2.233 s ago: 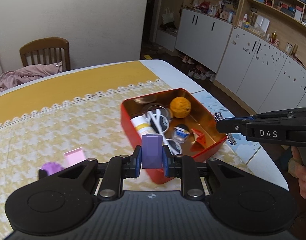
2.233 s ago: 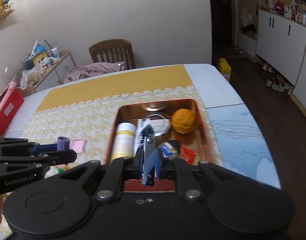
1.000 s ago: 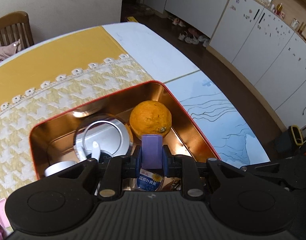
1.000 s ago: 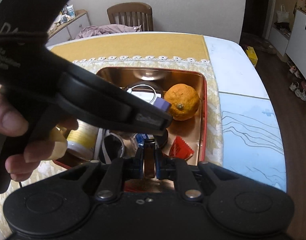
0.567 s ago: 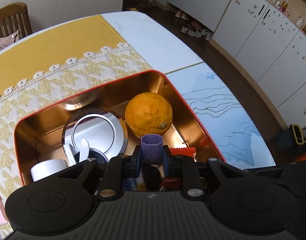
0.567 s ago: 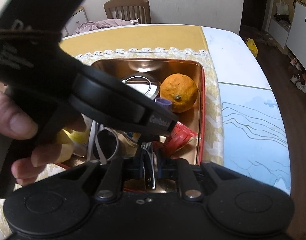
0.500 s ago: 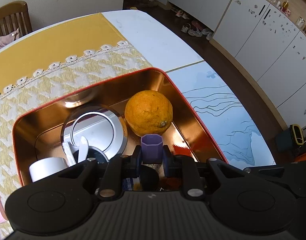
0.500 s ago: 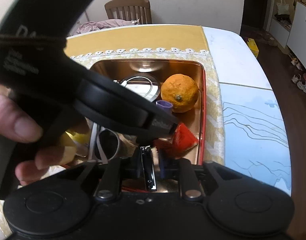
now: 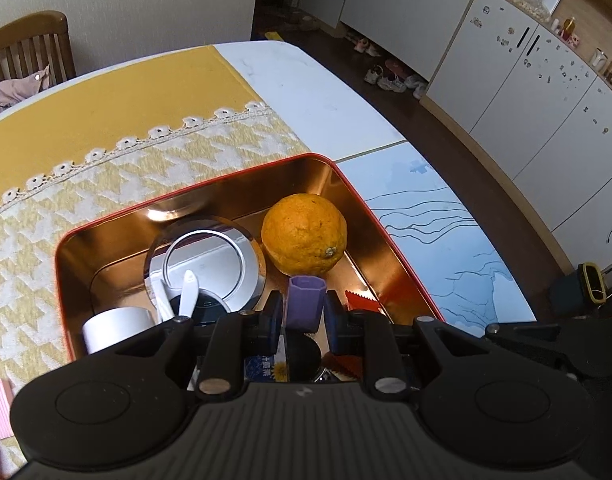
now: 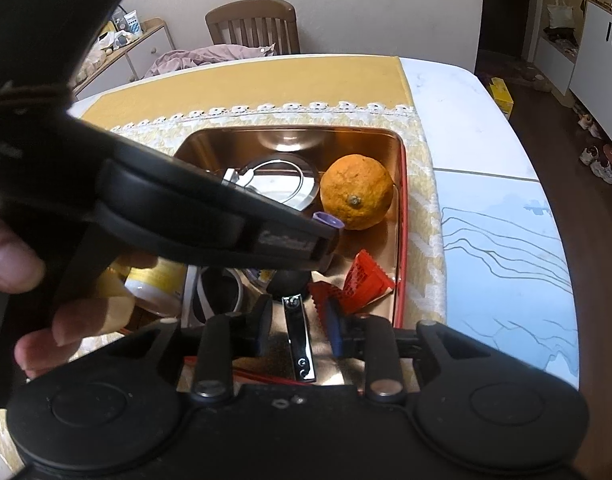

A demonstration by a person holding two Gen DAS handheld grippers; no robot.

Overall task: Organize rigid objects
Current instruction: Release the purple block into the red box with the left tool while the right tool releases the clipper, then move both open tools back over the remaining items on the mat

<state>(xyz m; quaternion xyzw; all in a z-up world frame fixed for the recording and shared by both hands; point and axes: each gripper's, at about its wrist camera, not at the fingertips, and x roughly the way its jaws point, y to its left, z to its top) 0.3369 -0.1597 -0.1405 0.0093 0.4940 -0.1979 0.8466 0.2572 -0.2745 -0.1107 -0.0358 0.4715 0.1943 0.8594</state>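
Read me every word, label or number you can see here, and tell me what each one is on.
Nothing here reads cleanly.
Blue packet in the tin: white Chinese characters, partly hidden, not legible.
Left gripper, side face: pale lettering, too blurred to read.
Nail clipper: tiny marks near its end, too small to read.

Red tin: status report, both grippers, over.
Left gripper shut on purple cap over red tin. Right gripper opening, nail clipper lying loose between. Orange close ahead.
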